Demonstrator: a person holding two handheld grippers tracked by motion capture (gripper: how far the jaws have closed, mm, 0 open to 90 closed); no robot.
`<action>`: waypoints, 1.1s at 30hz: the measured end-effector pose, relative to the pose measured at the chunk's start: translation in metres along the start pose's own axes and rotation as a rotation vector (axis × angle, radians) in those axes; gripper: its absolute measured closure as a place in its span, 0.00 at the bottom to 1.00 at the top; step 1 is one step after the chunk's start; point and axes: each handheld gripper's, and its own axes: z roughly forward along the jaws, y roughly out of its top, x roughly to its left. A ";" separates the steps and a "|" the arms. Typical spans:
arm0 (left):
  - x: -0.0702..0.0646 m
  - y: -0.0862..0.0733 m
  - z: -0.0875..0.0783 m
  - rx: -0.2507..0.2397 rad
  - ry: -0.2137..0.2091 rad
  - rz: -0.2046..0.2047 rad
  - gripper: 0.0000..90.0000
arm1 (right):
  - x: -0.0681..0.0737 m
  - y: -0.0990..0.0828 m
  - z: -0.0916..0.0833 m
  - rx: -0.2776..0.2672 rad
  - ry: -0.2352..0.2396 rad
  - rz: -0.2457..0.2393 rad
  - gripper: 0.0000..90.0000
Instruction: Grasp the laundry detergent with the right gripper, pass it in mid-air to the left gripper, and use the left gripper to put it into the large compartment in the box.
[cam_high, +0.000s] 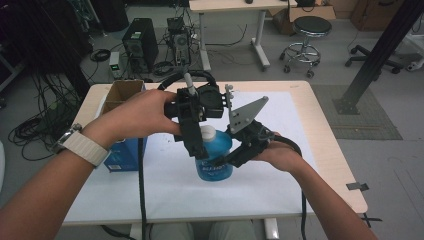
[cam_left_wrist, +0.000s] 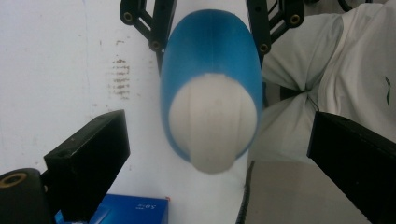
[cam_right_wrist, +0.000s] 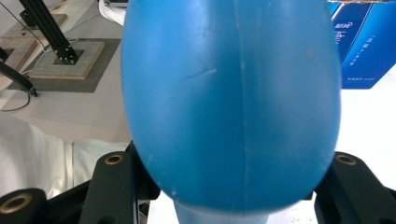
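A blue bottle (cam_high: 216, 162) with a white cap (cam_high: 207, 133) stands over the white table sheet. My right gripper (cam_high: 234, 156) is shut on its body from the right, and its jaws press both sides of the blue bottle (cam_right_wrist: 229, 102) in the right gripper view. My left gripper (cam_high: 199, 148) points down over the bottle top. In the left gripper view its black jaws stand wide apart, either side of the white cap (cam_left_wrist: 212, 123), touching nothing. The left gripper (cam_left_wrist: 219, 163) is open. Farther off, the right gripper (cam_left_wrist: 210, 32) clasps the bottle.
A blue carton (cam_high: 125, 152) sits at the table's left, with an open cardboard box (cam_high: 122, 92) behind it. White paper (cam_high: 300, 130) covers the tabletop. Cables trail from both grippers toward the front edge. A stool, computers and another desk stand on the floor beyond.
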 end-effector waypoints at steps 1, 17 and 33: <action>0.000 0.001 0.001 -0.001 0.000 -0.001 0.07 | 0.000 0.000 0.000 0.000 0.001 -0.001 0.49; 0.004 0.005 0.021 0.007 -0.015 0.004 0.11 | 0.000 0.001 0.000 -0.006 0.001 0.003 0.49; 0.004 0.007 0.025 0.009 -0.014 0.010 0.20 | 0.001 0.001 -0.002 -0.012 0.002 0.004 0.49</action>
